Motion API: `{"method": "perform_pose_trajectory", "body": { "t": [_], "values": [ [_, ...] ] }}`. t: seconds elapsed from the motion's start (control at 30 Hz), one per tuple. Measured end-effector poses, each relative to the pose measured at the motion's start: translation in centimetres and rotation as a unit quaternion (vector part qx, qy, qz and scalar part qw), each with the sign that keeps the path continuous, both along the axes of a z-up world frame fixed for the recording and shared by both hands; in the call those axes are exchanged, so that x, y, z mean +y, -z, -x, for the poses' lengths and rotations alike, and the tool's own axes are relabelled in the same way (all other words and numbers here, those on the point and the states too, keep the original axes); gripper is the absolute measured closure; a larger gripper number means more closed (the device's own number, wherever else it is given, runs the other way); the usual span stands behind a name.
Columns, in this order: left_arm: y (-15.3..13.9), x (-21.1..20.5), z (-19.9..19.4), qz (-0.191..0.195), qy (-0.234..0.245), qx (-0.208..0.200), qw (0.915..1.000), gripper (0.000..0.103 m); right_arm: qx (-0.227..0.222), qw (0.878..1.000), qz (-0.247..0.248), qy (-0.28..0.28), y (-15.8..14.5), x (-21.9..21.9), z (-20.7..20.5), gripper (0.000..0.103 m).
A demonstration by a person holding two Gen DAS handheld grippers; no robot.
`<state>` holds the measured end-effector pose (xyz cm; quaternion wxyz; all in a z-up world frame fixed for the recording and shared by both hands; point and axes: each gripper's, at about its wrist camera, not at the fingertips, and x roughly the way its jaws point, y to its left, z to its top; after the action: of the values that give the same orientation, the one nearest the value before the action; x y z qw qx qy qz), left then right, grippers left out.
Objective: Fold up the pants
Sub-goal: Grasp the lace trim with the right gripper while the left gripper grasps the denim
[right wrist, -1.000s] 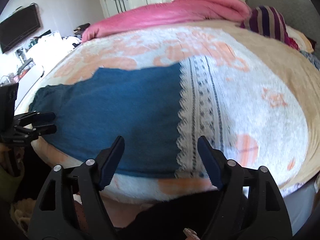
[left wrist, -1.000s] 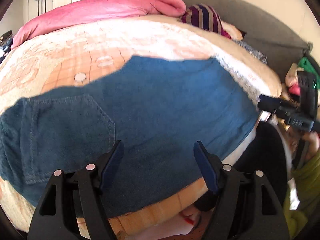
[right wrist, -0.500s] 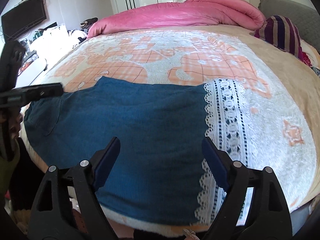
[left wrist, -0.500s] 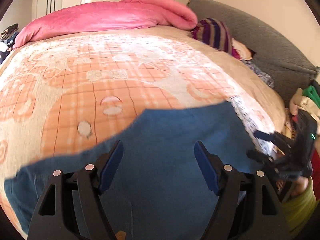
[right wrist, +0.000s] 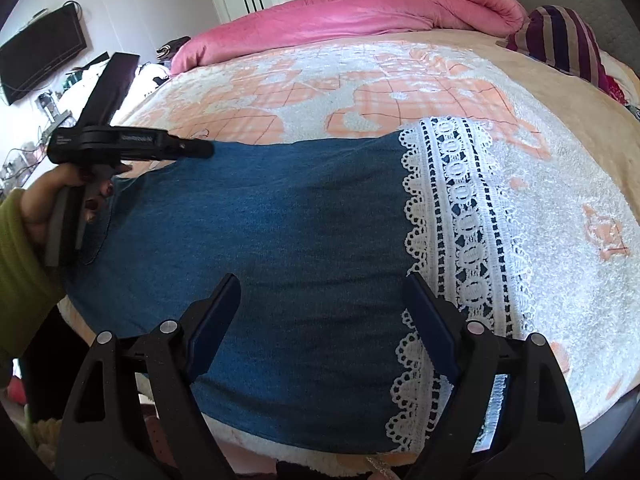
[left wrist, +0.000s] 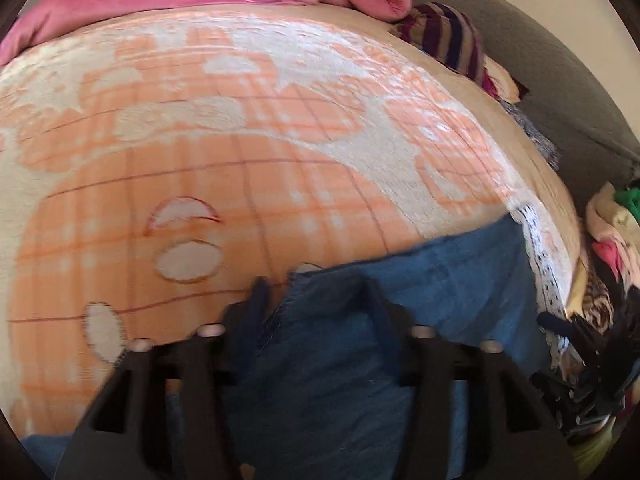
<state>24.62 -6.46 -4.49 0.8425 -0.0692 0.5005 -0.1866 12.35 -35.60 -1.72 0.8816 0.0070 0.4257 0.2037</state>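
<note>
A: Where are the pants (right wrist: 280, 240) right now?

B: Spread flat on the bed, on the peach-and-white blanket (right wrist: 360, 80), near the bed's front edge. They are blue denim with a wide white lace hem (right wrist: 460, 220) on the right end. In the right wrist view a back pocket shows at their left end.

A: And the left tongs (left wrist: 316, 300)?

B: Their jaws are closing, with the far upper edge of the pants between them. In the left wrist view the picture is blurred, but a raised lip of blue cloth sits in the gap between the two dark fingers. I cannot tell whether the pads press on it yet. In the right wrist view the same tongs (right wrist: 200, 148) reach in from the left over the far edge of the denim, carried by a hand (right wrist: 60, 192) in a green sleeve (right wrist: 16, 264).

A: The right tongs (right wrist: 320, 312)?

B: Wide. The two blue-padded fingers stand well apart above the middle of the pants, with nothing caught between them. The right finger lies close to the lace hem.

A: Do the right tongs show in the other view too?

B: Yes, at the right edge of the left wrist view (left wrist: 576, 360), dark and blurred, near the lace end of the pants.

A: What else is on the bed?

B: A pink quilt (right wrist: 340, 12) bunched along the far side, and a striped cushion (right wrist: 560, 40) at the far right.
</note>
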Motion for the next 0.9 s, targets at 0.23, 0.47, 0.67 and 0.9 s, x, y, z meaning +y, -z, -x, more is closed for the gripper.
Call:
{"method": "perform_pose_trajectory", "body": {
  "t": [0.23,0.47,0.67,0.9],
  "values": [
    [-2.4,-0.9,0.9,-0.029,0.02,-0.057,0.9977,0.098,-0.002,1.0,0.003,-0.001,0.2,0.0,0.1,0.026],
    [0.1,-1.0,0.1,-0.038,0.014,-0.048,0.998,0.096,0.019,1.0,-0.002,-0.003,-0.6,-0.1,-0.6,0.025],
    [-1.8,0.2,1.7,-0.025,-0.009,-0.085,0.996,0.085,-0.028,0.997,-0.038,0.065,-5.0,-4.6,-4.2,0.021],
    [-2.7,-0.1,5.2,-0.009,-0.015,-0.111,0.9936,0.076,0.061,0.991,-0.07,0.093,-1.5,-7.2,-13.1,0.035]
  ]
}}
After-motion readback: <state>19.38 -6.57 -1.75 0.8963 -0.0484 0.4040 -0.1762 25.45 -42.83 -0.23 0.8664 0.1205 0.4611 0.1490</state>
